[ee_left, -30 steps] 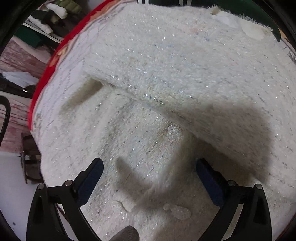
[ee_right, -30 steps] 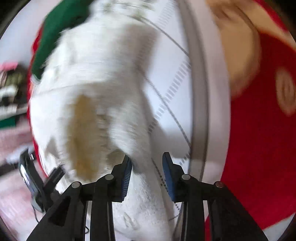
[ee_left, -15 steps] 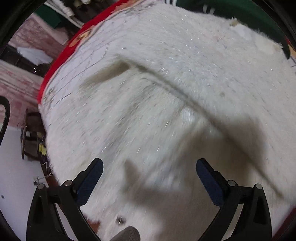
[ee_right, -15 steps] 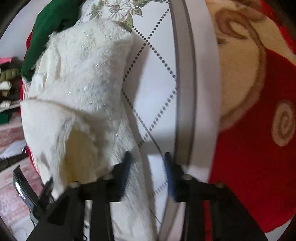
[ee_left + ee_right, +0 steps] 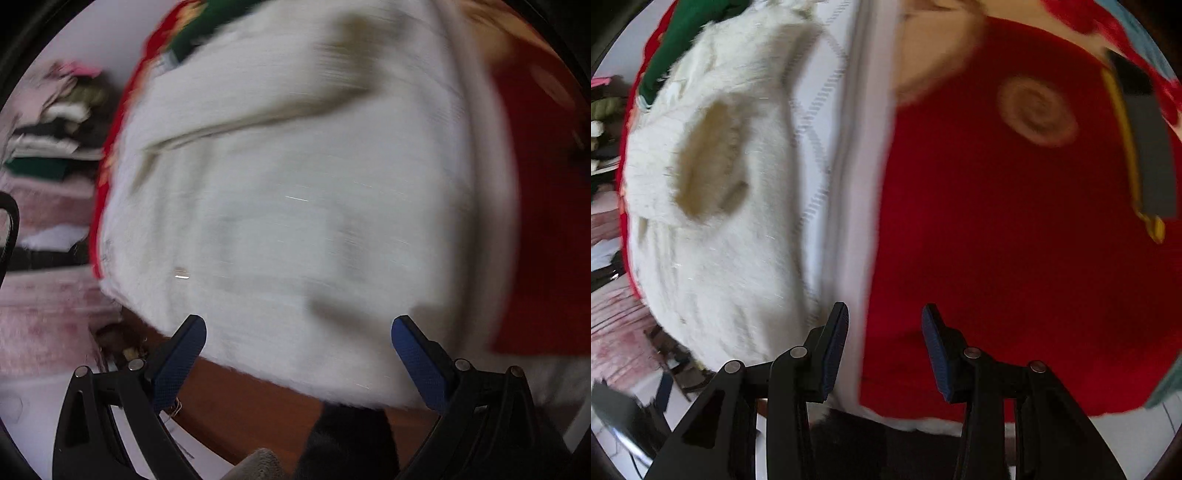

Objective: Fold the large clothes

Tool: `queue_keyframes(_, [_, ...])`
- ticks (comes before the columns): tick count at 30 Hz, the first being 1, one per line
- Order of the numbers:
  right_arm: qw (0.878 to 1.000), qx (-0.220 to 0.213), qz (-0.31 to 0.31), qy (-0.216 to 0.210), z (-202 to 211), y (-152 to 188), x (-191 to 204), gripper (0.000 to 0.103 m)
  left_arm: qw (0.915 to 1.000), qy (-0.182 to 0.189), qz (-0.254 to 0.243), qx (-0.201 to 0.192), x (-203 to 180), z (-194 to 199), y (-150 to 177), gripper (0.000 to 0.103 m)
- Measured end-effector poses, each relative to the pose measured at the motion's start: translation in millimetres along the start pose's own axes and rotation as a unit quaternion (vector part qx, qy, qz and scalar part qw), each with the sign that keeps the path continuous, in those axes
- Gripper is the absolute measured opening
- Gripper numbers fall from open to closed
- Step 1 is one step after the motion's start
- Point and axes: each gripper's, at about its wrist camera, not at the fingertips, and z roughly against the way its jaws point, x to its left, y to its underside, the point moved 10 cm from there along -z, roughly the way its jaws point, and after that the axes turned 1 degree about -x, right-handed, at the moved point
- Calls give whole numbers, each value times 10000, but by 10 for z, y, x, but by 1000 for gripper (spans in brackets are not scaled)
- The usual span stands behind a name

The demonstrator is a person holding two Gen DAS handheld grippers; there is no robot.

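Both grippers empty right now, so I'd read this as a gap between folds: cloth let go, next grab not started.

Near: left gripper [image 5: 297, 334] has its jaws spread wide, nothing between them, hovering over the near edge of the white sweater [image 5: 295, 206]. Right gripper [image 5: 884, 332] has its jaws at a medium gap, also empty, sitting over the pale strip of bed cover [image 5: 860, 206] just right of the sweater, with the red blanket [image 5: 997, 240] beyond to the right.

Sweater: white, fluffy, with shiny flecks in the pile. It lies on the bed, toward the left side, its near edge hanging at or just past the bed's near edge. The right view shows it bunched into a rounded heap with a tan-lined opening [image 5: 709, 158] facing up, neck or sleeve mouth, can't tell which. One flap lies across the top, visible as a diagonal ridge in the left view. So partly folded, not tidy. The left view is badly motion-blurred, so fine detail there is unreliable.

Far: a green garment [image 5: 683, 33] sits at the far left corner of the bed, touching or just behind the sweater. Stacked clothes [image 5: 55, 122] off the bed to the far left.

Next move, my guess: pick two points on one free edge, likely the near hem, close both jaws on it, and carry it over toward the far side. The right gripper needs to shift left first; it's over bare cover, not cloth. The thick pile calls for a deep bite.
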Motion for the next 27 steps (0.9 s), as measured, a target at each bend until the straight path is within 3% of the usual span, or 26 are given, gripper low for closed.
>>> queue_keyframes(2, [9998,-61,-127,138,25,-31,-189,45,9998,103,-152,66,-252,-48,51,103])
queue_keyframes(4, [9993,-164,-244,243,69,-63,-342,52,9994,-18,-299,174,-444,-183,69,103])
queue_keyframes(7, [9981,-314,-355,382,145,-126,-547,53,9977,-527,-413,136,-482,-347,7,103])
queue_keyframes(12, [9972,-413,-523,346,218,-228,-706,53,9951,-836,-518,-88,-496,-356,-88,103])
queue_keyframes(19, [9978,-470,-452,114,234,-303,-449,53,9930,-1132,78,-314,77,-284,-217,93])
queue_keyframes(22, [9979,-489,-399,171,218,-327,-373,53,9931,-1124,-95,-326,24,-417,-266,90])
queue_keyframes(25, [9982,-443,-386,147,173,-390,-360,53,9926,-1106,-302,-402,-180,-442,-325,71])
queue_keyframes(27, [9982,-468,-356,147,184,-436,-337,53,9941,-947,-278,-453,-227,-411,-378,35])
